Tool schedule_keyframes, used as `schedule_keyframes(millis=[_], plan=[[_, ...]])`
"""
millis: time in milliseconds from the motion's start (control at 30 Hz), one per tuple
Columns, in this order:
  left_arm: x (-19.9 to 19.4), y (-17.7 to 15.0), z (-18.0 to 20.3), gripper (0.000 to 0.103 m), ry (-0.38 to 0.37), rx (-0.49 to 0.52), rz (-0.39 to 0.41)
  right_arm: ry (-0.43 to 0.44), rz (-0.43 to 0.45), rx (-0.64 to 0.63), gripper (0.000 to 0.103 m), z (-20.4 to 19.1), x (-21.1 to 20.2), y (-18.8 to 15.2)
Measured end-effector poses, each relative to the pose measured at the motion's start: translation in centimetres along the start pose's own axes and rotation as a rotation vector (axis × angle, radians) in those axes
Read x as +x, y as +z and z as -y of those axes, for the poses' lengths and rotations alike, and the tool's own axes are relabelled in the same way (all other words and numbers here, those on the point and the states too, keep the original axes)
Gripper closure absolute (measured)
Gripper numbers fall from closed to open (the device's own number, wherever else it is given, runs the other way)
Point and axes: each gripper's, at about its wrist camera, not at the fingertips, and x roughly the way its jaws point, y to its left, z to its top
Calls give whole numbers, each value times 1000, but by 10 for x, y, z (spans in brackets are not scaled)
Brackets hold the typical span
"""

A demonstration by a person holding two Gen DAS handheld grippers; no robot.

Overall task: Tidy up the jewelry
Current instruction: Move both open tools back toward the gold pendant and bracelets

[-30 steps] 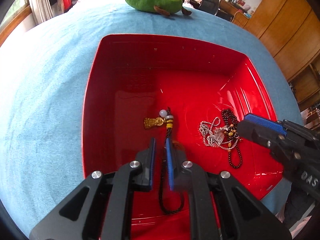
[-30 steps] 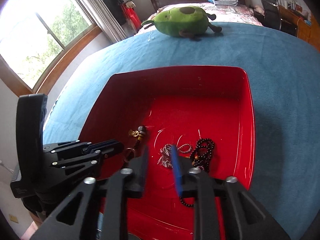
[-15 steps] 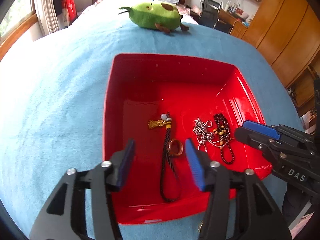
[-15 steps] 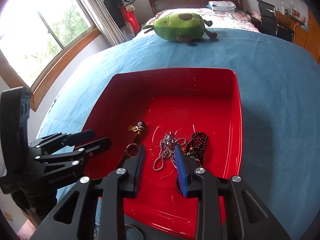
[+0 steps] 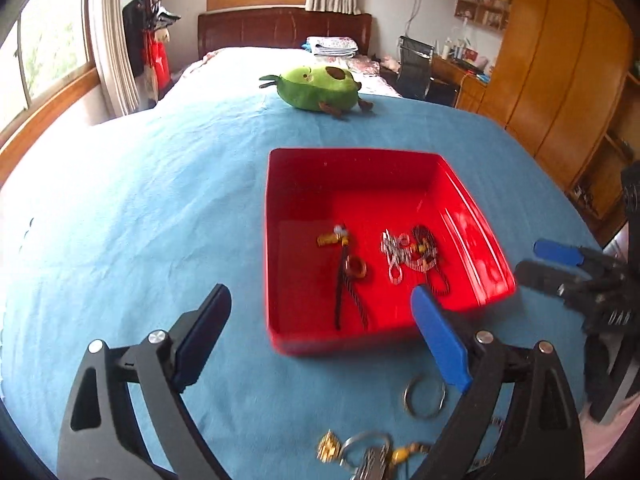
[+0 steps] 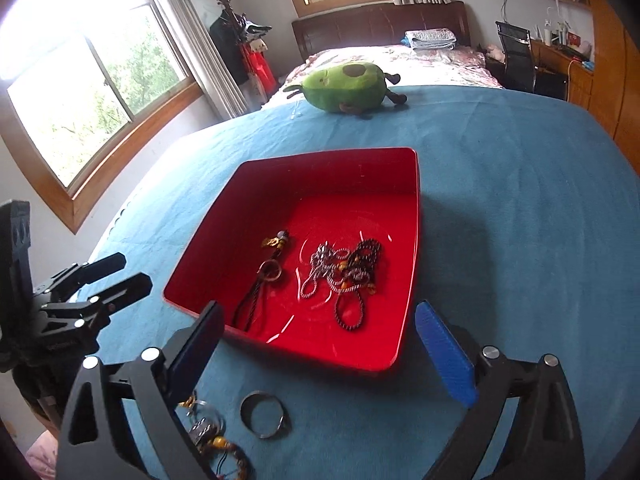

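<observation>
A red tray (image 5: pixel 360 184) (image 6: pixel 320 184) sits on the blue bedspread. In it lie a black cord pendant (image 5: pixel 340 280) (image 6: pixel 260 292) with a gold charm, a silver chain (image 5: pixel 396 252) (image 6: pixel 324 268) and a dark bead necklace (image 5: pixel 428 248) (image 6: pixel 360 264). On the spread in front of the tray are a metal bangle (image 5: pixel 424 396) (image 6: pixel 262 412) and a small heap of jewelry (image 5: pixel 368 456) (image 6: pixel 208 432). My left gripper (image 5: pixel 320 296) (image 6: pixel 134 269) hovers before the tray, jaws opening wide and holding nothing. My right gripper (image 6: pixel 319 312) (image 5: pixel 532 258) does the same at the tray's right corner.
A green avocado plush (image 5: pixel 320 88) (image 6: pixel 348 88) lies on the spread beyond the tray. Windows line the left wall, a wooden wardrobe (image 5: pixel 560 80) stands at the right, and a chair and desk sit near the headboard.
Both grippers have pulled back and up out of the tray. Their jaws went from nearly shut to wide apart. The left has let go of the black cord, which lies in the tray.
</observation>
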Motion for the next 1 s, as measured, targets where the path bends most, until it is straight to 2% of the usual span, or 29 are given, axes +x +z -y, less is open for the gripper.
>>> schedule_keyframes(millis=[200, 300, 467, 667, 733, 800, 867, 1000], plan=[[-17, -41, -5, 9, 4, 31, -33, 60, 7, -6, 4, -1, -20, -31], [-18, -64, -15, 9, 2, 1, -62, 93, -20, -9, 4, -4, -18, -48], [-1, -94, -33, 9, -26, -83, -159, 137, -69, -33, 4, -15, -7, -68], [20, -107, -41, 11, -5, -108, -236, 166, -112, -32, 23, -20, 8, -77], [25, -107, -41, 11, -12, -103, -256, 174, -133, -26, 38, -20, 14, -79], [28, -107, -38, 14, -15, -92, -272, 179, -146, -25, 46, -20, 18, -81], [34, -106, -34, 25, -19, -73, -304, 171, -153, -24, 47, -20, 22, -82], [44, -106, -27, 28, -8, -61, -331, 169, -158, -28, 49, -20, 24, -83]])
